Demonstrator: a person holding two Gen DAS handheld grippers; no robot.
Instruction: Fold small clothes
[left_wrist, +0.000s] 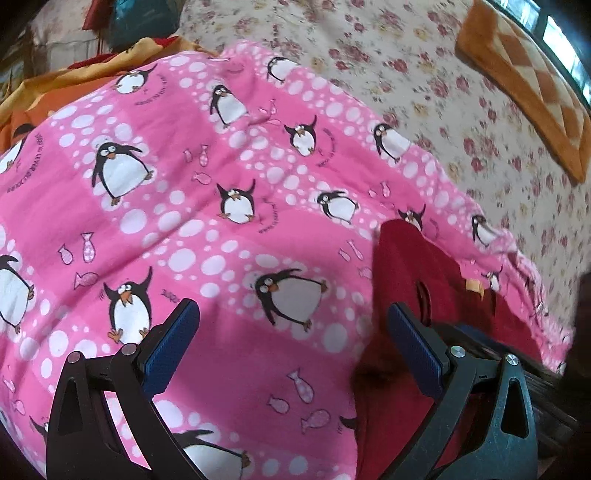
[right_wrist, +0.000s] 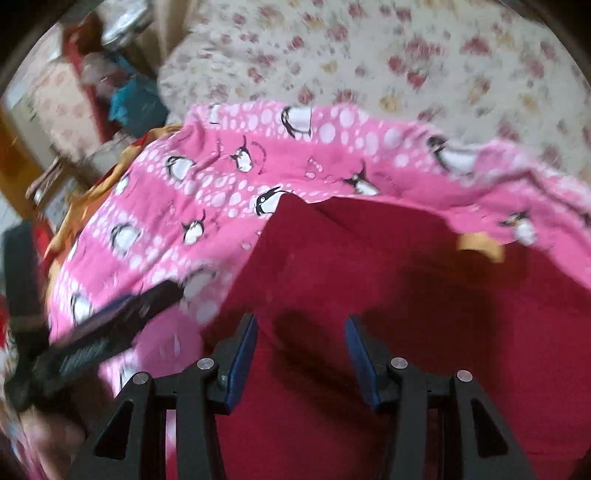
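Observation:
A pink garment printed with penguins (left_wrist: 207, 236) lies spread over a floral bedsheet (left_wrist: 424, 74). On its right side rests a dark red garment (left_wrist: 410, 266) with a small yellow tag (left_wrist: 474, 286). My left gripper (left_wrist: 293, 321) hovers over the pink fabric, open wide, and its right finger overlaps the red cloth's edge. In the right wrist view the red garment (right_wrist: 369, 280) fills the middle with the pink garment (right_wrist: 229, 184) around it. My right gripper (right_wrist: 301, 328) is open above the red cloth, with nothing pinched. The blurred left gripper (right_wrist: 110, 325) shows at the left.
Orange and yellow cloth (left_wrist: 55, 88) is bunched past the pink garment's far left corner. An orange checkered mat (left_wrist: 528, 85) lies at the far right of the bed. Teal and red items (right_wrist: 129, 99) sit beyond the bed's left edge.

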